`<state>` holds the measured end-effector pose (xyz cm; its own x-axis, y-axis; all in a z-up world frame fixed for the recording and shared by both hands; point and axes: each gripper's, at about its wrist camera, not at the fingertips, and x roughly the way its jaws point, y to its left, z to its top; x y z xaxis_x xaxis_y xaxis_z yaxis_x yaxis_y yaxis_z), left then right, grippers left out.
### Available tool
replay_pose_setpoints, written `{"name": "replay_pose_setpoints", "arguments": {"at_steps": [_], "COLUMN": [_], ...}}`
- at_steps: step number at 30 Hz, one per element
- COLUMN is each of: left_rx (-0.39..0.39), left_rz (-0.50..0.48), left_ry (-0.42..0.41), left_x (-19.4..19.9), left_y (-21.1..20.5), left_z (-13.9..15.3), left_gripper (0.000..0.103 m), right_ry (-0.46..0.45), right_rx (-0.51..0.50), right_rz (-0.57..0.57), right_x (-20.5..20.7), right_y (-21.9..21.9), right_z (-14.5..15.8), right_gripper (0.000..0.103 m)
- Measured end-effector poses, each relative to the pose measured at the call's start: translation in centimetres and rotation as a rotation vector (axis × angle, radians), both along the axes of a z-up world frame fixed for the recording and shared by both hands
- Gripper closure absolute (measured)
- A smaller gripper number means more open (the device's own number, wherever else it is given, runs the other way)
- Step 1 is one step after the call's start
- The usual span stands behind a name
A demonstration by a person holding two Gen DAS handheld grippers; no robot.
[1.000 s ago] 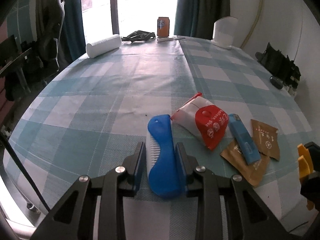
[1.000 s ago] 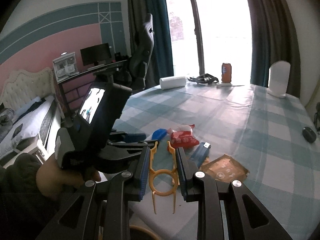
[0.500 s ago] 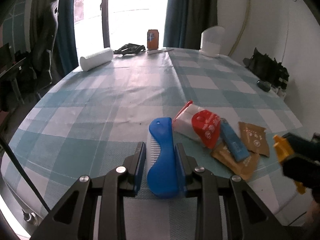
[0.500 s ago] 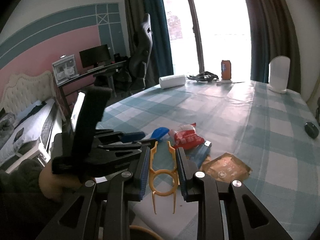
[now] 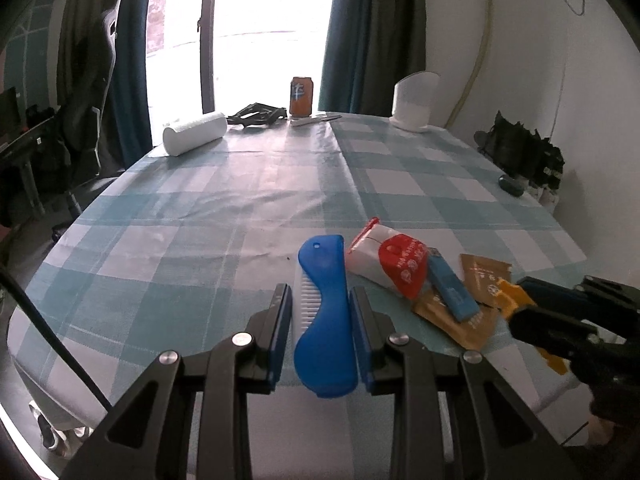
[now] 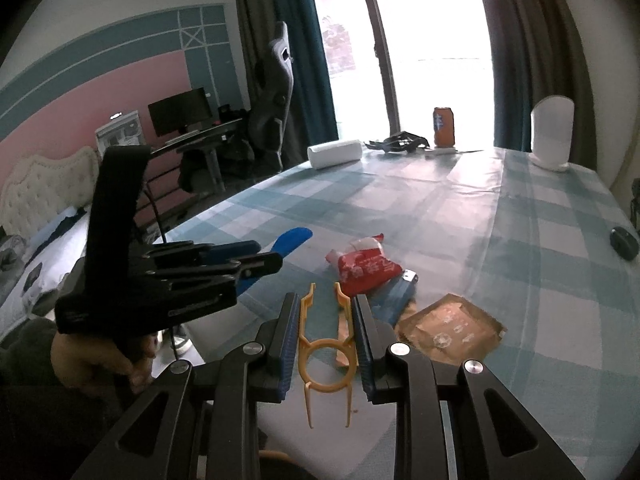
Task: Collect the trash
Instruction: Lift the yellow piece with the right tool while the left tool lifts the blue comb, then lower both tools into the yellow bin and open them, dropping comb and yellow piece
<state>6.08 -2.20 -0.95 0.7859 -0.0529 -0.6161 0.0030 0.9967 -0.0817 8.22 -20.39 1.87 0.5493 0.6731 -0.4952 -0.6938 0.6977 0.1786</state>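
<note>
My left gripper is shut on a blue comb, holding it just above the checked tablecloth. In the right wrist view the same comb sticks out of the left gripper, clear of the table. My right gripper is shut on a yellow plastic clip with a ring in its middle. Beyond both grippers lies a pile of trash: a red and white packet, a blue lighter and brown sachets. The right gripper shows at the right edge of the left wrist view.
At the far end of the table stand an orange can, a white roll, a white container and black gear. A black mouse lies near the right edge. An office chair and a desk stand to the left.
My left gripper has risen and tipped up with the comb in it, drawing back a little from the trash pile. The right gripper has kept still with the yellow clip.
</note>
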Motion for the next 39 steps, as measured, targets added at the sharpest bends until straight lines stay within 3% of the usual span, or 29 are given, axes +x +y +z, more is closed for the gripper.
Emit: {"name": "replay_pose_setpoints", "arguments": {"at_steps": [17,26,39], "left_rx": [-0.028,-0.006,-0.030], "left_rz": [-0.072,-0.104,-0.125], "left_ry": [-0.041,-0.046,0.006], "left_x": [-7.2,-10.9,-13.9], "left_y": [-0.6,-1.9,-2.5], "left_z": [0.5,0.3,-4.1], "left_gripper": [0.079,0.079,0.079], "right_ry": [-0.008,0.014,0.087], "right_rx": [0.013,-0.005,-0.011], "right_rz": [-0.057,-0.091,-0.115], "right_x": [-6.9,-11.6,-15.1], "right_y": [0.5,0.2,-0.8], "right_z": [0.9,-0.7,-4.8], "right_gripper": [0.078,0.078,0.078]}}
